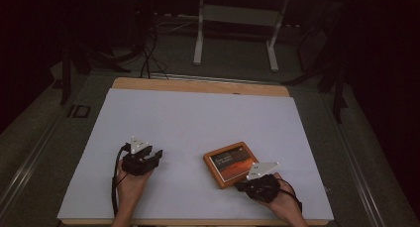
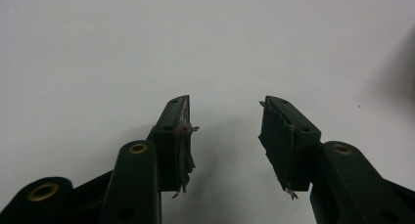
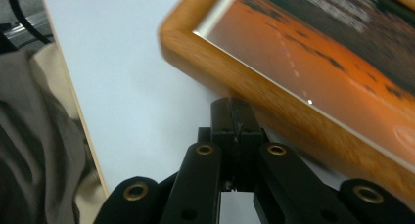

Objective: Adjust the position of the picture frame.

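At the lower left of the high view, the left gripper (image 1: 154, 155) rests on the white tabletop (image 1: 198, 118), its jaws apart with nothing between them. At the lower right, the right gripper (image 1: 242, 186) has its jaws pressed together — tips against the near edge of a wooden picture frame (image 1: 231, 163), whether pinching it I cannot tell. The frame lies flat, right of centre — an orange picture inside. Beyond the tabletop stands a white desk frame (image 1: 235, 19).

The high view looks forward and down over the white table (image 1: 198, 123). The left gripper view faces bare tabletop close up, while the right gripper view nearly touches the wooden picture frame (image 3: 293, 106) (also seen from above).
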{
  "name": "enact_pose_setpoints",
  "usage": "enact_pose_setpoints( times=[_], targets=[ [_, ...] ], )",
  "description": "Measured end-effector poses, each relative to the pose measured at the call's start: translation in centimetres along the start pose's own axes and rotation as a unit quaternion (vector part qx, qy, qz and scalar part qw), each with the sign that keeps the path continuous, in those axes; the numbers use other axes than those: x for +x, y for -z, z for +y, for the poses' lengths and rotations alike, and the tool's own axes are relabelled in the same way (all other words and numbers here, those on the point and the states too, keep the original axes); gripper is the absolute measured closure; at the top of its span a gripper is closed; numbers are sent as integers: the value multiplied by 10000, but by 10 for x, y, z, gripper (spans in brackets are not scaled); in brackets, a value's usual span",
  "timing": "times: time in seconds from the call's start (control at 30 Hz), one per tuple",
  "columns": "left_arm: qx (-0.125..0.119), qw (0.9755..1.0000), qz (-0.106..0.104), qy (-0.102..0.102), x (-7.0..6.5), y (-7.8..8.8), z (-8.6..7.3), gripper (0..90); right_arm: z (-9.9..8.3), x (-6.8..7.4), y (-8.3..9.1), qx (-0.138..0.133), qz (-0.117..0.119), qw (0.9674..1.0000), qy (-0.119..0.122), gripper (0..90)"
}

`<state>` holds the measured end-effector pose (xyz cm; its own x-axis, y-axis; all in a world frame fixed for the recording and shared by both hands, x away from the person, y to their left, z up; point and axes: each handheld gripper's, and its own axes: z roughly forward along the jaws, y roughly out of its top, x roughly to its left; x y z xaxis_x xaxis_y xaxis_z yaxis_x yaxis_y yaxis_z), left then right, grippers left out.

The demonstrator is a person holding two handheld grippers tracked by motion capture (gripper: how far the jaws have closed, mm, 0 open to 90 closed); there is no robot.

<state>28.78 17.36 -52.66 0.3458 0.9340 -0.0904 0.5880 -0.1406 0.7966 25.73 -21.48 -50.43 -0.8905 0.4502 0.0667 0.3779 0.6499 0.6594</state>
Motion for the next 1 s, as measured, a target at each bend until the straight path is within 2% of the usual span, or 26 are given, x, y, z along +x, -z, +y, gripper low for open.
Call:
enact_pose_setpoints(
  times=[0.13,0.57,0.8,1.0],
  targets=[
    [-18,10000,-18,-8,-1,0,0,542,11,3,-9,-65,25,9999,115,900],
    [-9,9999,-88,-128,-5,-1,0,543,38,1,-34,-178,34,9996,201,900],
    [-4,9997,-134,-191,-7,-1,0,543,62,-7,-56,-355,-65,9993,88,900],
    [59,9993,-221,-296,-11,-2,1,541,78,-18,-60,-509,-117,9986,-6,900]
  ],
)
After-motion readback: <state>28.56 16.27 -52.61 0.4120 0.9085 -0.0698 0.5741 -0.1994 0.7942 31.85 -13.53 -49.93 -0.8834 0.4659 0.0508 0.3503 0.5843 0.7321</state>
